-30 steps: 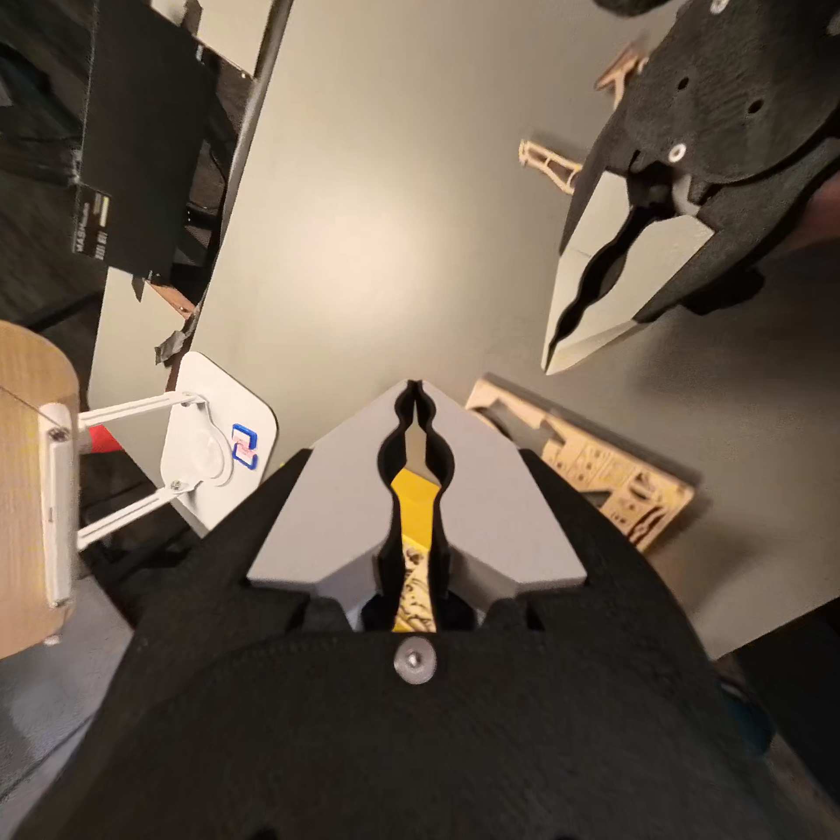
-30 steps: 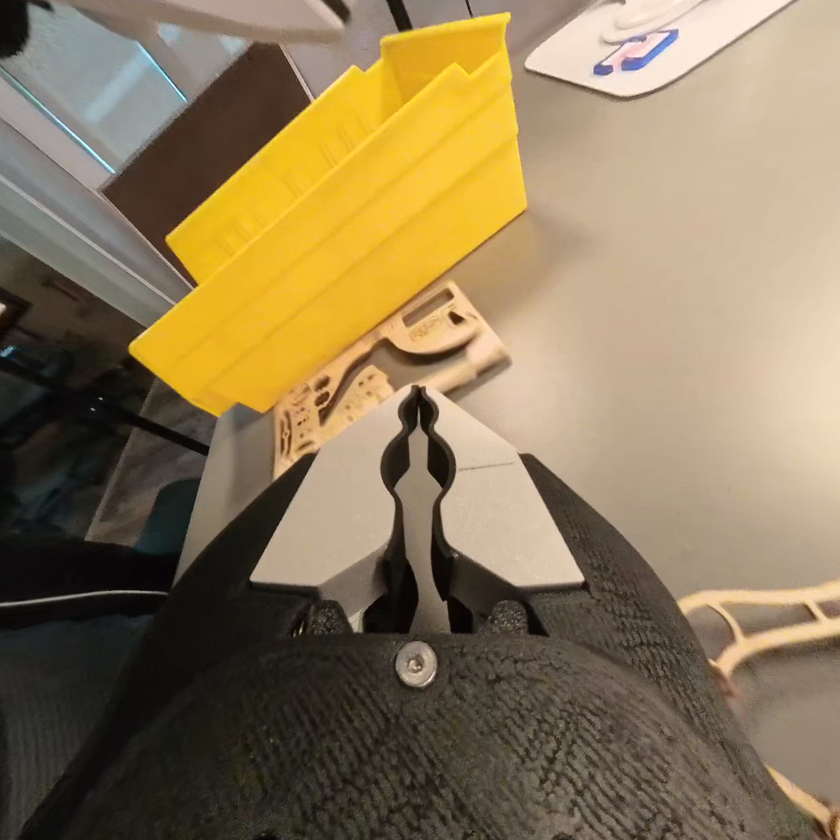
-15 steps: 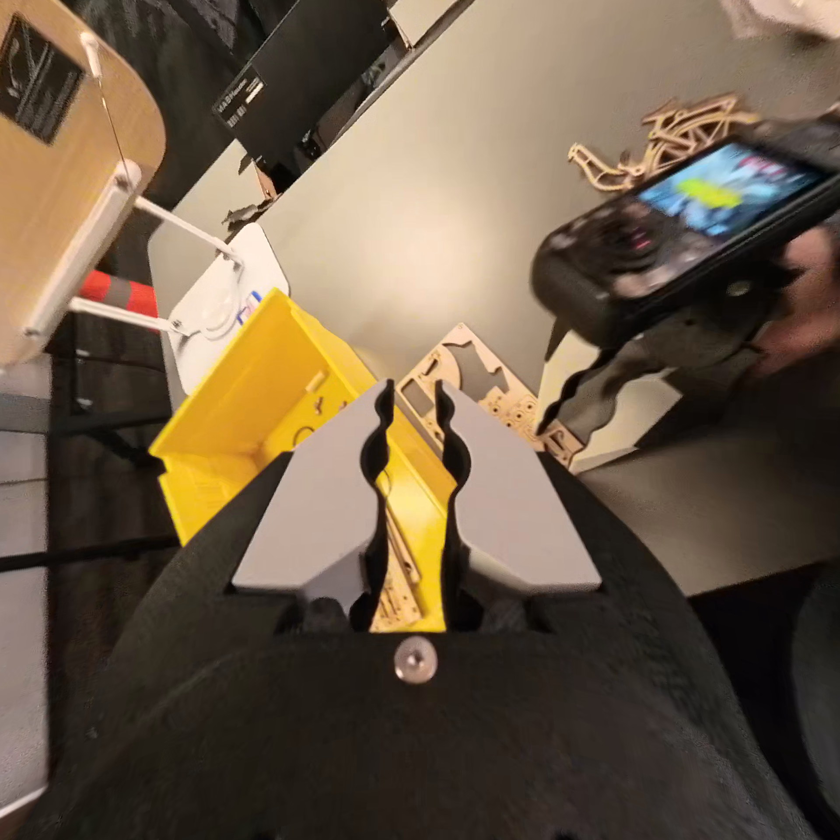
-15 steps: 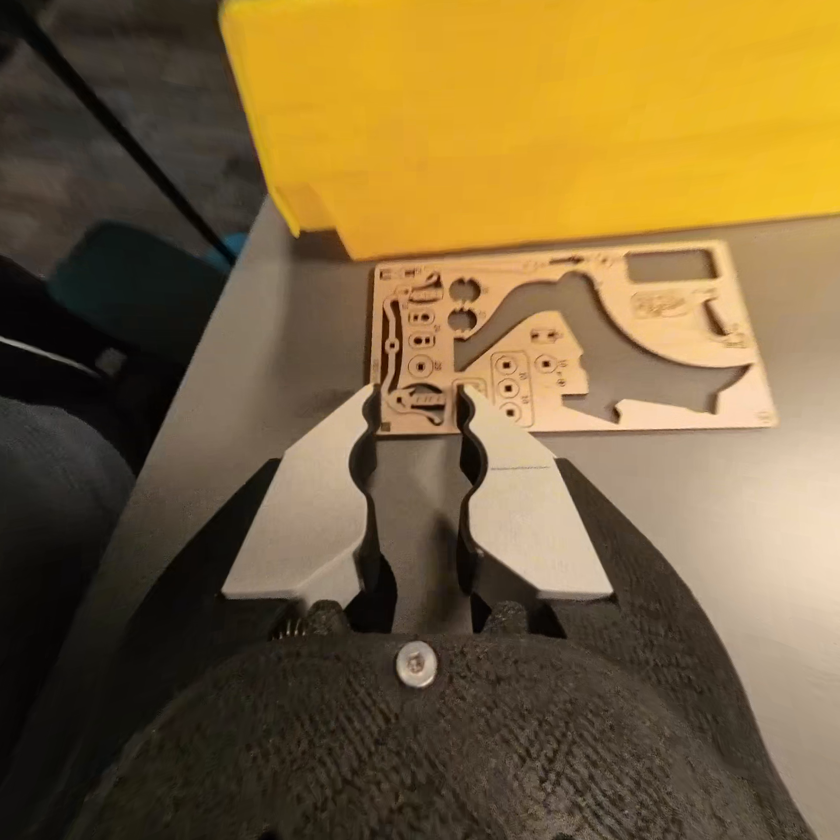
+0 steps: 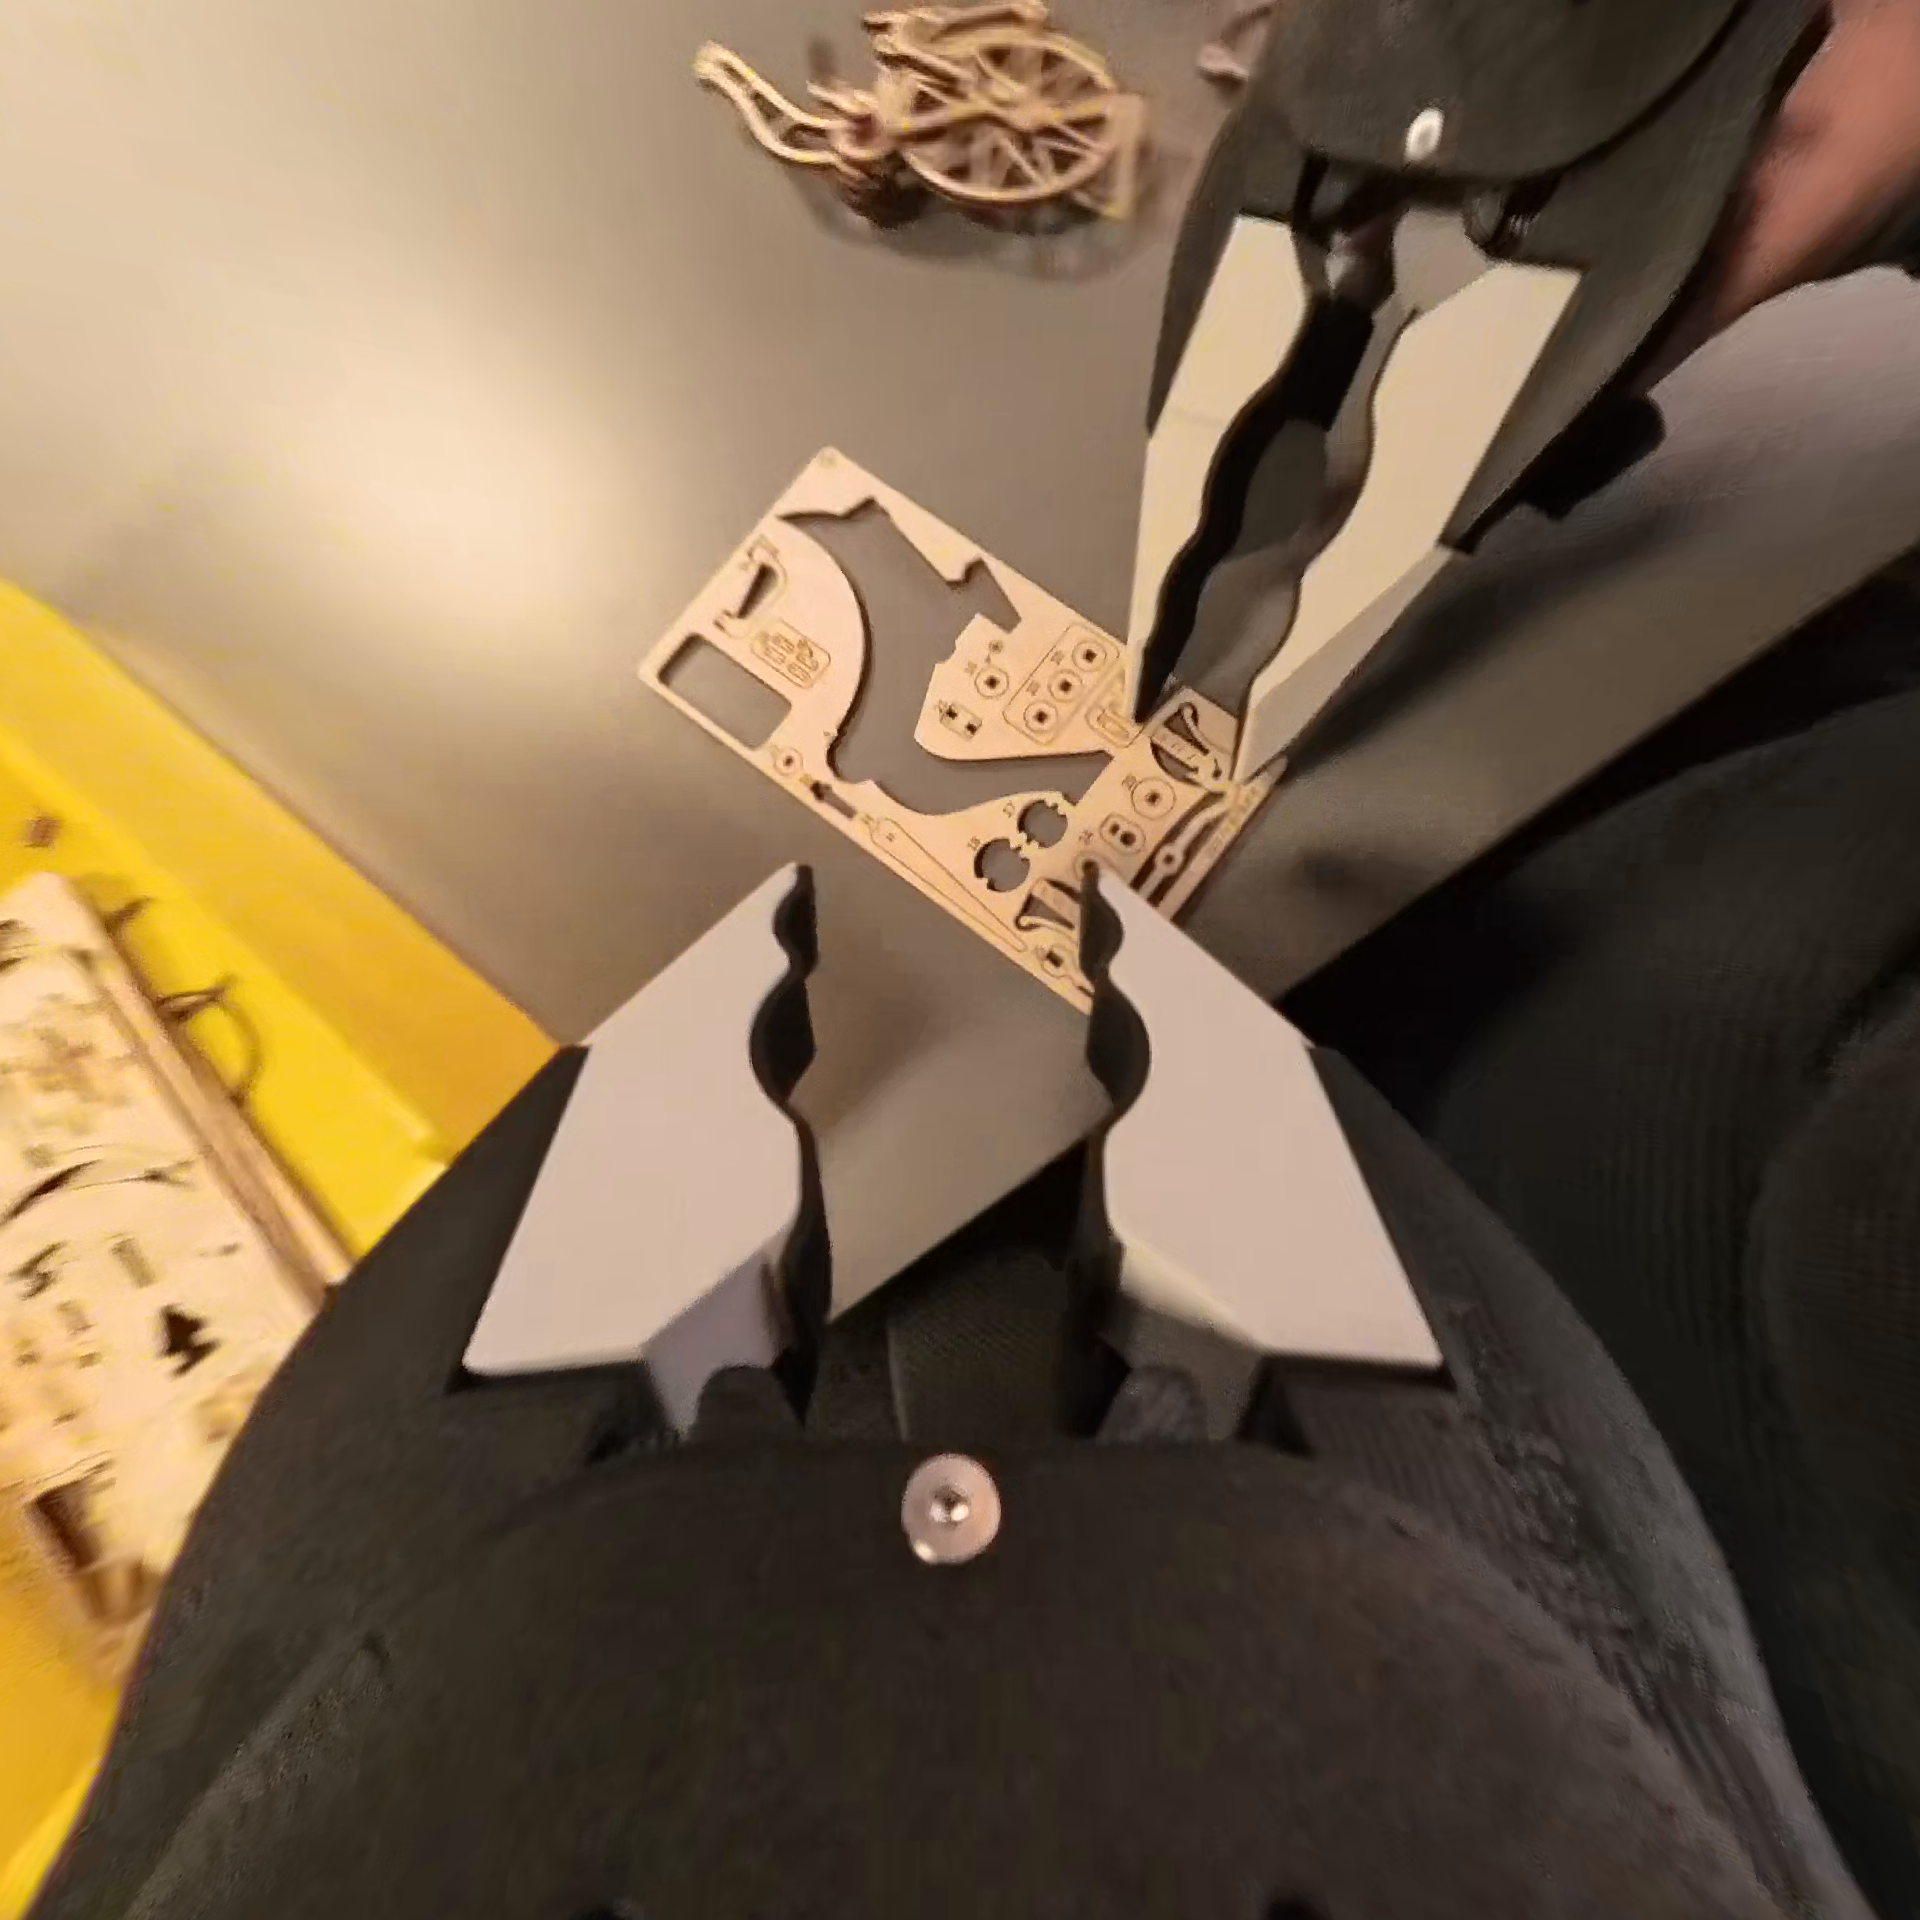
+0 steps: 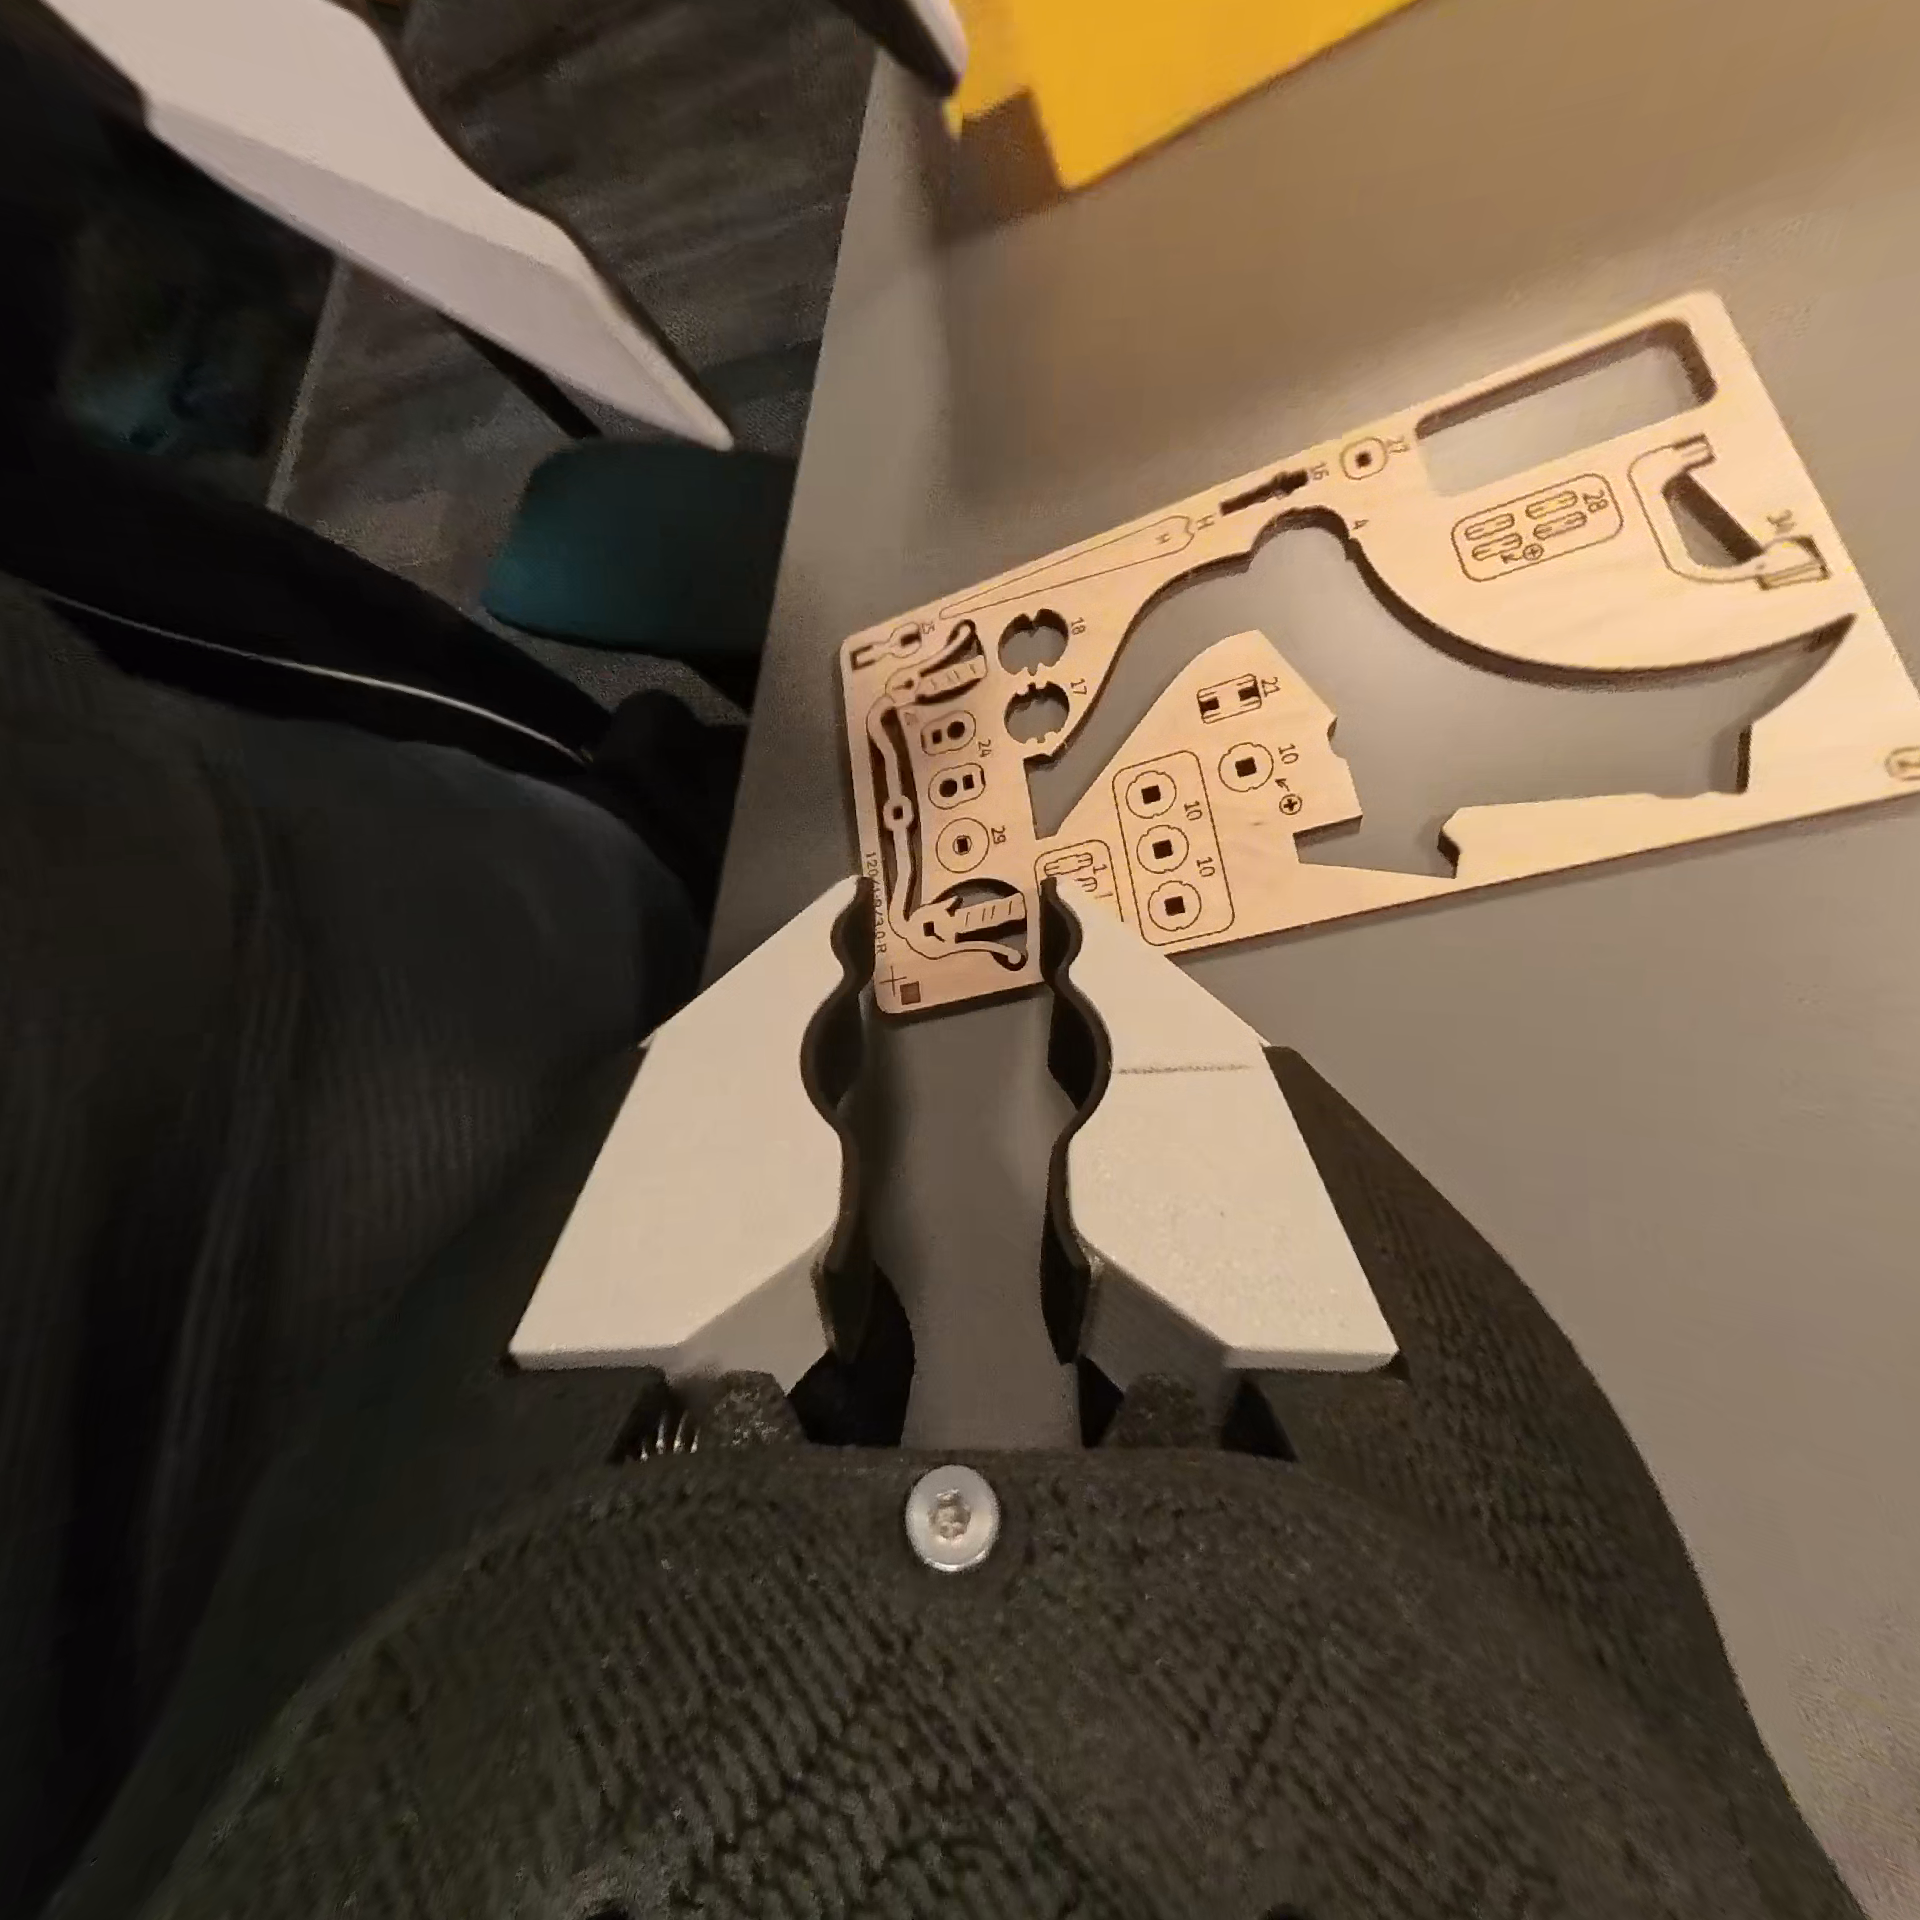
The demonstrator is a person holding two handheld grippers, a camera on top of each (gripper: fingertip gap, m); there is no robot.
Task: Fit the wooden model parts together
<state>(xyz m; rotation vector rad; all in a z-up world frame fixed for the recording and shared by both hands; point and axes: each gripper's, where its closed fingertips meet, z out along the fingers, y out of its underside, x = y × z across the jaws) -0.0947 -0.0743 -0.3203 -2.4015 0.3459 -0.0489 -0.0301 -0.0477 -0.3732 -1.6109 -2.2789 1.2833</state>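
I am straddling the near corner of the plywood parts sheet [image 6: 1455,665] with my right hand-held gripper [image 6: 951,883], jaws apart; its long axis is running ahead-right.

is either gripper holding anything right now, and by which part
Nothing is held. The right gripper has its jaws open around the near corner of the wooden parts sheet, not closed on it. The left gripper is open and empty.

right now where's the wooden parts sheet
The wooden parts sheet lies flat on the grey table near its edge, one corner between the right gripper open fingers, with the yellow bin just beyond.
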